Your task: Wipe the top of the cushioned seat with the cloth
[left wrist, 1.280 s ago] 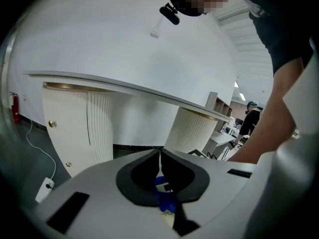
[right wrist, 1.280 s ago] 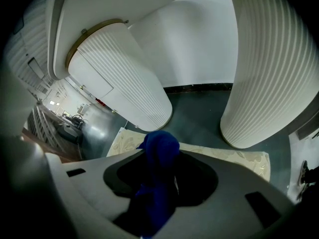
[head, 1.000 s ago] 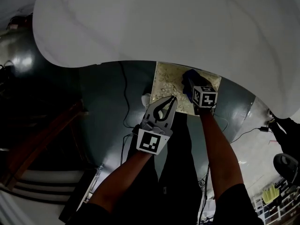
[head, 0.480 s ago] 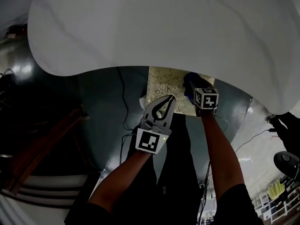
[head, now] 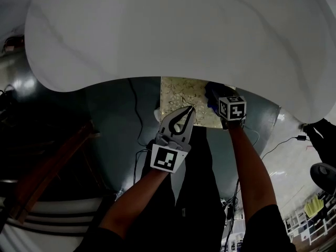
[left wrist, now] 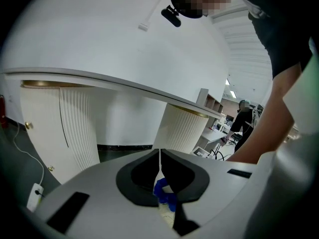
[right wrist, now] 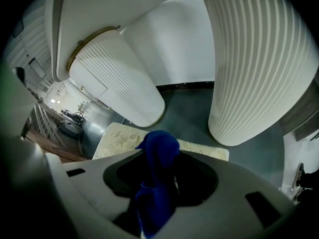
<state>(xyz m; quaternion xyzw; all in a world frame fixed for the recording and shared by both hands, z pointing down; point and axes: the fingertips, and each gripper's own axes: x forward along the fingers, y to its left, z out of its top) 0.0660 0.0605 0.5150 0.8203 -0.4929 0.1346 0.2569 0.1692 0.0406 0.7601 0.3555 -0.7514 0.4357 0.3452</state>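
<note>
With its jaws clamped on the blue cloth, the right gripper is over the cushioned seat's right side, the left gripper is closed and empty at its near edge, and most wiping seemingly remains.

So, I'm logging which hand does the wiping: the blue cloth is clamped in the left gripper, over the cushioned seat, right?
The side is wrong. The blue cloth is clamped in the right gripper, over the cushioned seat. The right gripper view shows it, with the cloth sticking up between that gripper's jaws.
</note>
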